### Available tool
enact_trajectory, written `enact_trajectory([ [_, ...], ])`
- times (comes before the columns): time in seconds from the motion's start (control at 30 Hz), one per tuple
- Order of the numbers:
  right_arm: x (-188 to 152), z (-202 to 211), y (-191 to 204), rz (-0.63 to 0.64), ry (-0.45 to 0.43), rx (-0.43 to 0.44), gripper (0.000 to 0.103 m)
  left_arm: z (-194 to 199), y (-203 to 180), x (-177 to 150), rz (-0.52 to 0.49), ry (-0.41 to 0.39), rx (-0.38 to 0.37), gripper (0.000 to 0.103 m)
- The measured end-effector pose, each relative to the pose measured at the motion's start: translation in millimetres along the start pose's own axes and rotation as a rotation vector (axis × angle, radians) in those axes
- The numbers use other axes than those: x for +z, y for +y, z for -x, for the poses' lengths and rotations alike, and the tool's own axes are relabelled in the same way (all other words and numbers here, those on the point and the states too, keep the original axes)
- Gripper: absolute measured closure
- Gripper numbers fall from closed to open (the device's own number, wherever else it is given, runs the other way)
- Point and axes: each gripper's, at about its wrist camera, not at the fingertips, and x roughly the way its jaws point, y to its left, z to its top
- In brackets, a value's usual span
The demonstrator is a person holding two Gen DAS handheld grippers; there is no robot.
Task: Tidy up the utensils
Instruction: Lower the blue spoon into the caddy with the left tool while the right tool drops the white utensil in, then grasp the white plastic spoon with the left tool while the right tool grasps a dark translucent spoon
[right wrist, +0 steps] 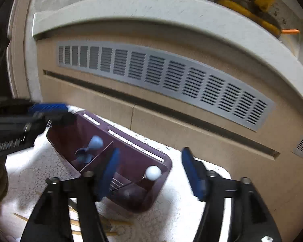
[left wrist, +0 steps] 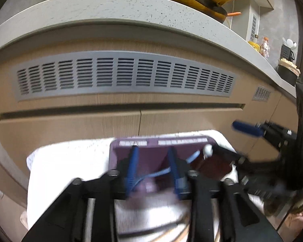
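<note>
**Both tools open over the purple utensil holder**

Left wrist view: the left tool (left wrist: pixel 153 161) hangs over the purple utensil holder (left wrist: pixel 161 144), its two blue fingers (left wrist: pixel 132 169) apart with nothing clamped between them. A light blue spoon (left wrist: pixel 157 173) lies inside the holder and shows in the gap between the fingers; the blur hides whether either pad brushes it. The holder stands on a white cloth (left wrist: pixel 56 161) in front of a wooden cabinet front (left wrist: pixel 111 125) with a grey vent grille (left wrist: pixel 123 74). At the holder's right end a white round-headed utensil (left wrist: pixel 208 150) sticks up. The right tool (left wrist: pixel 250 130) reaches in from the right edge, one blue pad above the holder's right end.

Right wrist view: the right tool (right wrist: pixel 151 167) stands wide open and grips nothing. Its left finger (right wrist: pixel 109 173) sits over the middle of the holder (right wrist: pixel 135 153); its right finger (right wrist: pixel 193 173) is outside the holder's right end, over the cloth (right wrist: pixel 171 217). The white round-headed utensil (right wrist: pixel 153 173) lies between the two fingers, clear of both. The light blue spoon (right wrist: pixel 91 147) leans in the holder's left compartment, beyond a thin divider. The left tool (right wrist: pixel 48 111) enters from the left, above the holder's left end. Wooden chopsticks (right wrist: pixel 115 222) lie on the cloth below the holder, near the tool's base.
</note>
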Motion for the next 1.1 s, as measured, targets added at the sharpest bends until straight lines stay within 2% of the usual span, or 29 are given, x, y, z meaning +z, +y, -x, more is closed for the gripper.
enact_trajectory([
  [0.03,-4,11,-2,-0.011,-0.011,-0.007,0.033,5,1,-6,-0.001,0.002,0.002,0.052],
  [0.07,-7,18,-2,-0.019,-0.018,-0.014,0.026,10,0,-14,-0.005,0.007,0.007,0.045],
  [0.1,-12,28,-2,-0.025,-0.027,-0.028,0.01,14,2,-22,-0.01,0.014,0.011,0.043],
  [0.13,-20,37,-1,-0.024,-0.037,-0.043,0.003,19,2,-30,-0.017,0.021,0.017,0.038],
  [0.17,-28,44,2,-0.022,-0.047,-0.054,0.0,23,0,-40,-0.024,0.029,0.03,0.034],
  [0.23,-46,49,7,-0.012,-0.017,-0.079,0.0,31,0,-62,-0.023,0.052,0.073,0.028],
  [0.33,-84,48,14,-0.032,0.093,-0.069,0.0,40,2,-89,0.004,0.109,0.108,0.026],
  [0.43,-124,45,18,-0.111,0.23,-0.001,0.001,53,2,-114,0.024,0.146,0.129,0.025],
  [0.47,-132,44,20,-0.134,0.251,0.012,0.001,60,1,-124,0.016,0.156,0.133,0.025],
  [0.57,-155,49,21,-0.225,0.299,0.053,0.002,77,-4,-149,-0.009,0.206,0.105,0.025],
  [0.63,-161,54,19,-0.271,0.294,0.057,0.002,84,-10,-163,-0.011,0.265,0.033,0.026],
  [0.7,-164,58,16,-0.301,0.281,0.055,0.002,93,-18,-178,-0.027,0.317,-0.027,0.029],
  [0.77,-165,64,16,-0.305,0.268,0.053,0.002,95,-29,-188,-0.052,0.358,-0.043,0.047],
  [0.83,-165,71,21,-0.278,0.25,0.032,0.004,94,-32,-193,-0.058,0.383,-0.05,0.056],
  [0.87,-165,73,22,-0.263,0.243,0.022,0.01,92,-34,-195,-0.064,0.391,-0.047,0.059],
  [0.9,-162,73,24,-0.251,0.24,0.015,0.018,90,-36,-196,-0.069,0.395,-0.036,0.059],
  [1.0,-166,75,22,-0.253,0.252,0.024,0.032,78,-36,-197,-0.057,0.421,-0.02,0.065],
  [1.1,-169,77,18,-0.264,0.262,0.023,0.035,69,-33,-192,-0.037,0.428,-0.018,0.066],
])
